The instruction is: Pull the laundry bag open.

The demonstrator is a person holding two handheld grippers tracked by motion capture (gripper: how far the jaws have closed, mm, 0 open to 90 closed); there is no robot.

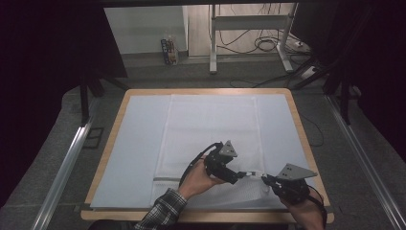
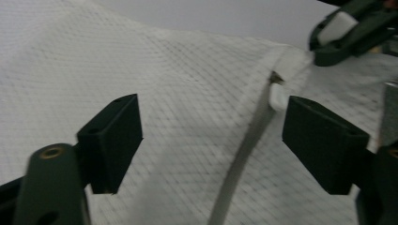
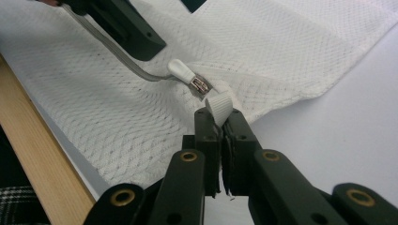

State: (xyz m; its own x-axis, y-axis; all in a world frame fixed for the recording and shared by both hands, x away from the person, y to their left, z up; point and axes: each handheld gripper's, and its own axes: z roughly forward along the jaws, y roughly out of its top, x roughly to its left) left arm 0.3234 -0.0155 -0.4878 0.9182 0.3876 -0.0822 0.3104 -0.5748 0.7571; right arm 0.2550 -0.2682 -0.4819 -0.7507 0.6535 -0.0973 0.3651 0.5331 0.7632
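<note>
A white mesh bag (image 1: pixel 210 124) lies flat on the pale mat (image 1: pixel 139 143), with its zipper along the near edge. My right gripper (image 3: pixel 220 117) is shut on the white fabric tab (image 3: pixel 219 104) at the zipper's end, near the table's front right (image 1: pixel 266 178). The white zipper pull (image 3: pixel 180 70) and its metal slider (image 3: pixel 201 86) lie just beyond that tab. My left gripper (image 2: pixel 213 105) stands open over the zipper line (image 2: pixel 244 154), and the pull (image 2: pixel 278 96) sits close to its right jaw. In the high view the left gripper (image 1: pixel 239 174) points right, toward the right gripper.
The wooden table edge (image 1: pixel 117 124) frames the mat. Metal rails (image 1: pixel 67 163) run along both sides on the floor. Desk legs (image 1: pixel 213 43), loose cables (image 1: pixel 268 43) and a small box (image 1: pixel 168 50) stand beyond the far edge.
</note>
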